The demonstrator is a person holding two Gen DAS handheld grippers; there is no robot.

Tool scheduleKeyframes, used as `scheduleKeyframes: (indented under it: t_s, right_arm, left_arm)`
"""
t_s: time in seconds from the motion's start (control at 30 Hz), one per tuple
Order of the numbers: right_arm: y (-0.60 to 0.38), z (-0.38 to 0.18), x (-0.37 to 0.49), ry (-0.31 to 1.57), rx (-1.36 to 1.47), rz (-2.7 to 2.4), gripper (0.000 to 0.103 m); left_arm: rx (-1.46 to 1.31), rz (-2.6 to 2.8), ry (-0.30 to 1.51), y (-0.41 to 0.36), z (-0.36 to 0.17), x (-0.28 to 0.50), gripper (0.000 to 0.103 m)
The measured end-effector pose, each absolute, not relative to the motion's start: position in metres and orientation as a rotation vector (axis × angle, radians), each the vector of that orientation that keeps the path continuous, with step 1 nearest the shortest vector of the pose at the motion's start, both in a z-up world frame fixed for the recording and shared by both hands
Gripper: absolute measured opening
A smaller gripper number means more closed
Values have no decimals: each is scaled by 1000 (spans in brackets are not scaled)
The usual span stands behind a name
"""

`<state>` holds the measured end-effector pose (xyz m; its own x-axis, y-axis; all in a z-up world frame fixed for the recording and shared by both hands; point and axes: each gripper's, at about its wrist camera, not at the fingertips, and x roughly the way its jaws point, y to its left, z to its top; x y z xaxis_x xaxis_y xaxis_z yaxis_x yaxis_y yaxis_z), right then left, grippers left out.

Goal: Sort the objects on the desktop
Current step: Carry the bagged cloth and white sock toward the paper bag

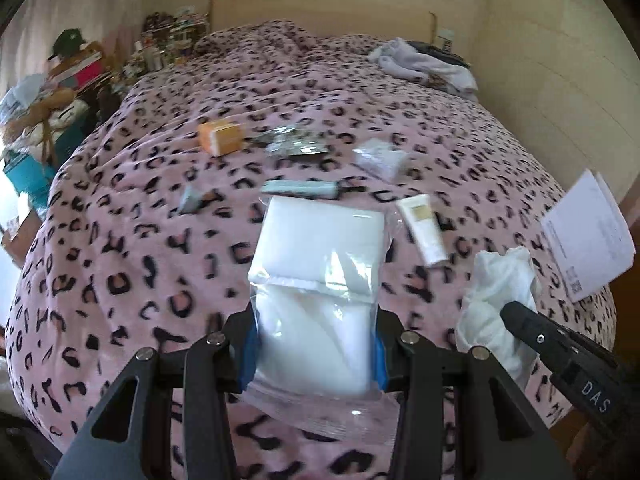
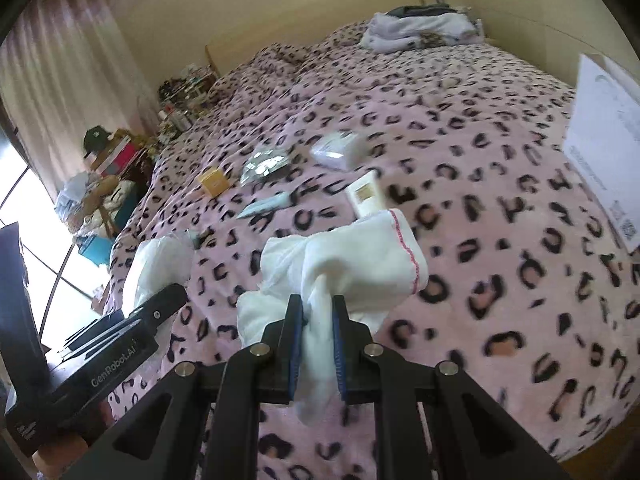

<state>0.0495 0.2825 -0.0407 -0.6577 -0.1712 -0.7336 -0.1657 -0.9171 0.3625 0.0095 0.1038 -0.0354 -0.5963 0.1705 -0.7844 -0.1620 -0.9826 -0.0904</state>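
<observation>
We hold the bagged white pads [image 1: 316, 280] clamped in our left gripper [image 1: 316, 344], and the white cloth [image 2: 344, 264] pinched in our right gripper [image 2: 316, 344], above the blanket [image 1: 120, 240]. We judge the slick bag could slide free; the cream tube [image 1: 424, 228] lies just beyond.

The white papers [image 2: 604, 136] run off the right edge in the right wrist view. The silver packet [image 1: 294, 145] is too blurred to read. Far left, the cluttered shelf [image 1: 172, 38] holds items too small to identify.
</observation>
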Motion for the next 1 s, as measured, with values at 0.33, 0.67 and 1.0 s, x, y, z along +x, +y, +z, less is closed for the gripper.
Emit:
scheduleKeyframes:
  t_s: [0.33,0.67,1.0]
  right_arm:
    - [342,-20,75,-652,1259,-2876,14]
    - [396,-10,94,-684,1235,-2961,14]
    - [445,-10,106,-733,1239,-3027,14]
  left_arm:
    - [-1238,2581,57,181,-18,17,44]
    - [-1188,2498,109,254,-9,14,44]
    - [-1180,2414,154,310,-18,8,44]
